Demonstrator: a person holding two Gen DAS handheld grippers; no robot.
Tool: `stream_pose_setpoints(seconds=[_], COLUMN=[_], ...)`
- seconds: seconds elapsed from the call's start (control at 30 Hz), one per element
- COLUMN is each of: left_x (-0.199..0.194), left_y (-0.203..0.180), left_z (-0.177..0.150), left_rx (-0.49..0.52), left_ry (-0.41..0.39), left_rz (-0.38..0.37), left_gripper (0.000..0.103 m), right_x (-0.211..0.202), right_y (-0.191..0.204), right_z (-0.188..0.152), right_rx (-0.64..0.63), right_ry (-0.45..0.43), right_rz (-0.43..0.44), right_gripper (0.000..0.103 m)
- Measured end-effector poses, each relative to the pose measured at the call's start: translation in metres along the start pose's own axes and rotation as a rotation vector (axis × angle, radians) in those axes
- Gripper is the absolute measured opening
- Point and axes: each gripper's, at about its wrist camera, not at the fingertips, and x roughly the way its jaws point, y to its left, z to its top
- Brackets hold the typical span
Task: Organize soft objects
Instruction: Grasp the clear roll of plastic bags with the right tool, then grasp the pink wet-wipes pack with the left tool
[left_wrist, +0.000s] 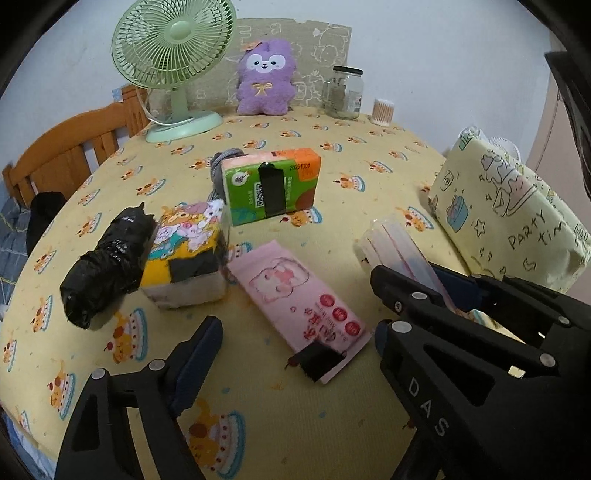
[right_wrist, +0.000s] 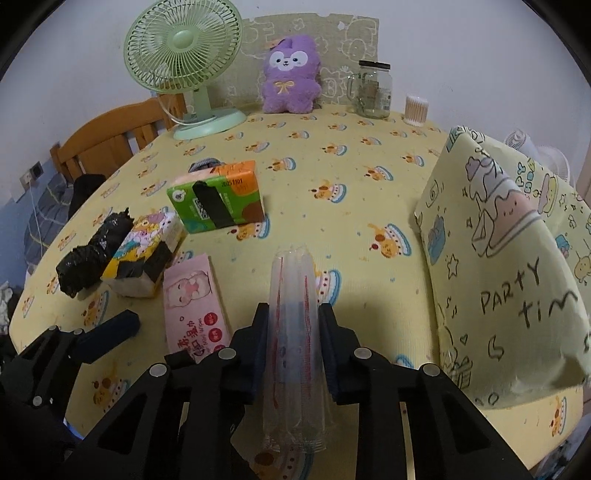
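A: Two tongs are showing. What is the right tongs (right_wrist: 293, 321) doing?
B: It is clenching on a clear plastic sleeve of cups (right_wrist: 293, 295), lying on the bench (right_wrist: 332, 177).
A: And the left tongs (left_wrist: 299, 332)?
B: It is standing released above the pink wet wipes pack (left_wrist: 295, 291).
A: Farther out?
B: A cartoon tissue pack (left_wrist: 188, 251) is touching a black bag roll (left_wrist: 107, 258); a green tissue pack (left_wrist: 273, 184) is standing behind. A purple plush (left_wrist: 264, 79) is sitting at the far edge.
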Motion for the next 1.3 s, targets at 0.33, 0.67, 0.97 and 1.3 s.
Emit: stream_pose_setpoints(seconds=[0.33, 0.67, 0.97, 1.3], left_x=[0.013, 0.019, 0.015, 0.005], left_y=[-0.005, -0.005, 0.002, 0.003], left_z=[0.014, 0.016, 0.014, 0.007], left_rx=[-0.003, -0.007, -0.01, 0.002], left_ry=[0.014, -0.029, -0.033, -0.03], left_rz=[-0.014, 0.033, 0.02, 0.0], left_gripper=[0.085, 0.065, 0.04, 0.039], right_x=[0.009, 0.017, 0.018, 0.008], right_y=[-0.011, -0.016, -0.007, -0.001], right_z=[0.011, 0.014, 0.015, 0.007], right_rx=[0.035, 0.043, 0.034, 0.041], right_ry=[0.004, 0.001, 0.0, 0.0], right_rz=[-0.005, -0.016, 0.015, -0.002], right_gripper=[0.028, 0.028, 0.029, 0.029])
